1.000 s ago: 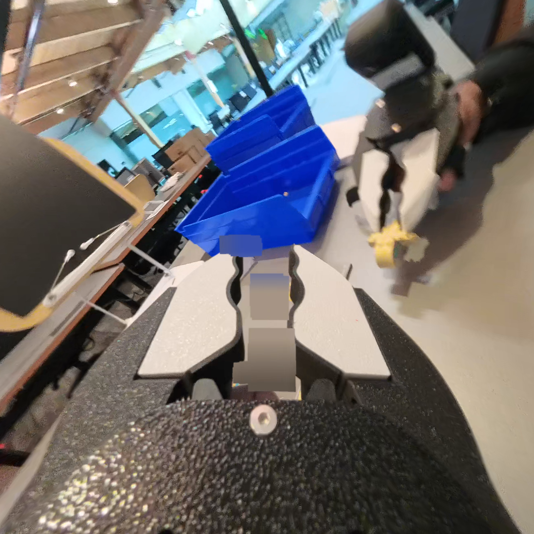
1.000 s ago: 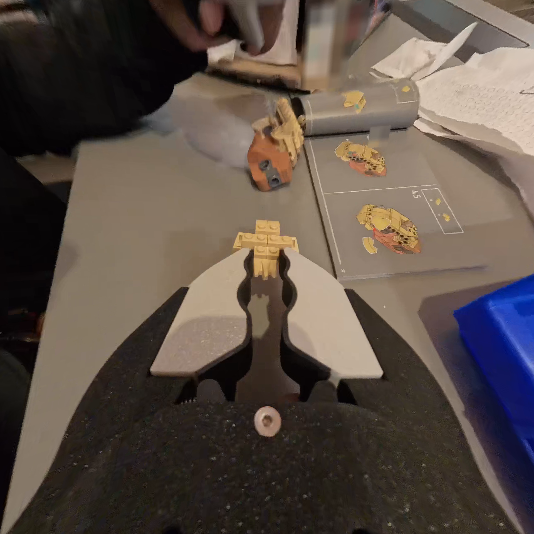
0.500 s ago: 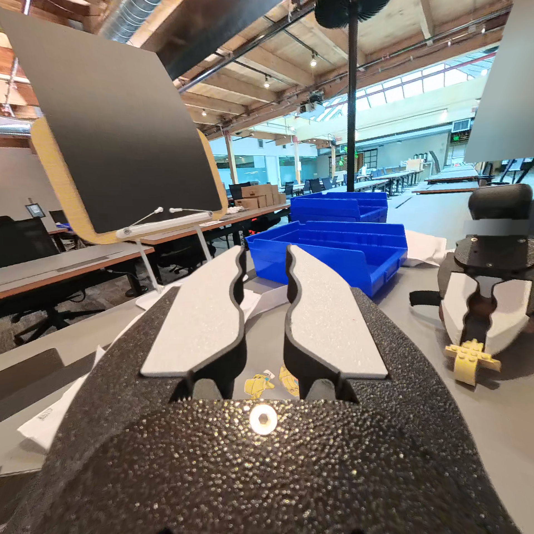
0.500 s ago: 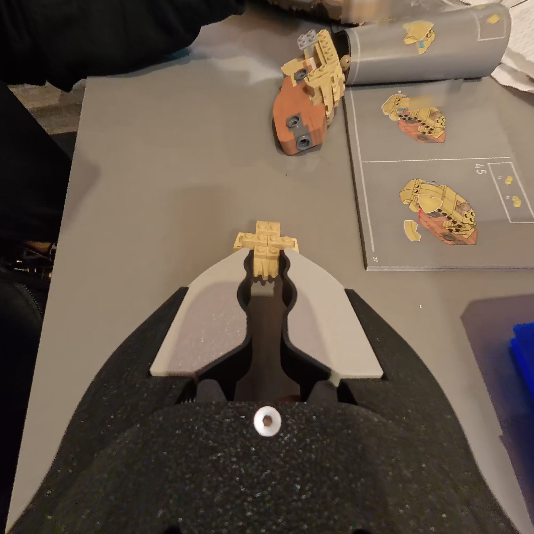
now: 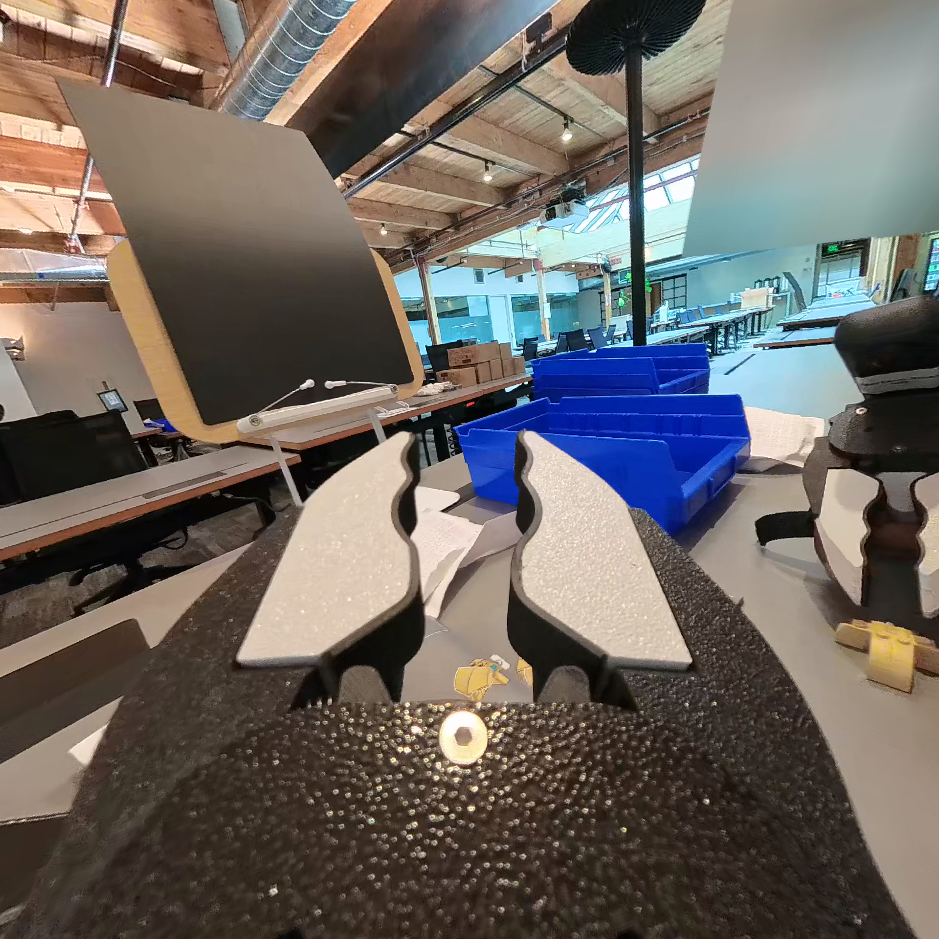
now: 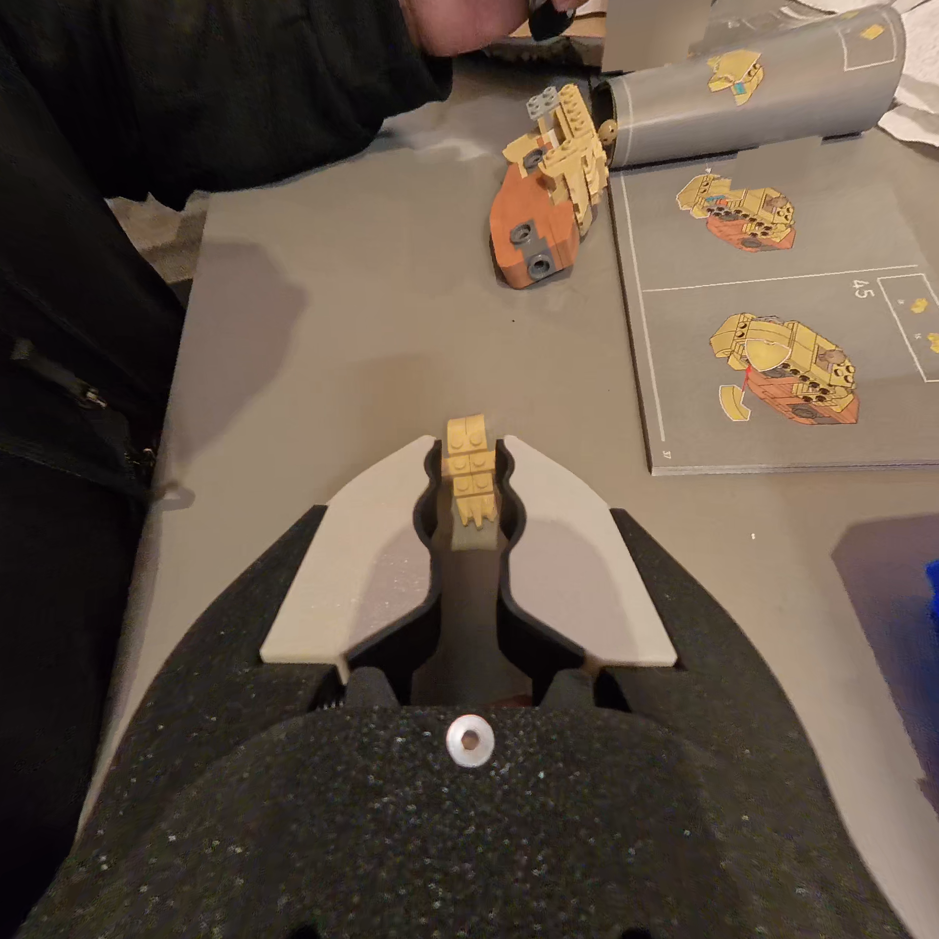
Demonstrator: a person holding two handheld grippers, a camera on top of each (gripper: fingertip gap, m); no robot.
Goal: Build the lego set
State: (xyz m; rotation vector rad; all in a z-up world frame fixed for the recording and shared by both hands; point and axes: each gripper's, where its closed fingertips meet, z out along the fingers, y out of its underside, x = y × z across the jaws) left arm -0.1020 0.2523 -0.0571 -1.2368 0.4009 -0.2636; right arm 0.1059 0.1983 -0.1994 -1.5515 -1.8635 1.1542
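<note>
Grey table [image 6: 355,315], tan brick piece [image 6: 470,467] now rotated in right tongs [image 6: 467,447]

— What's overhead?

— A timber ceiling [image 5: 457,167] on heavy beams, a ribbed metal duct [image 5: 274,56], track spotlights [image 5: 566,133] lit, and skylights [image 5: 660,198] letting daylight in.

— And the floor level?

— A big open office. Long desks [image 5: 127,495] with dark chairs [image 5: 76,452] run along the left, more rows of desks [image 5: 701,325] far back. Brown boxes [image 5: 477,358] are stacked on one desk. A black pole [image 5: 635,203] rises mid-room, glass partitions [image 5: 472,317] stand behind, and the wall [image 5: 56,350] at left is white.
</note>
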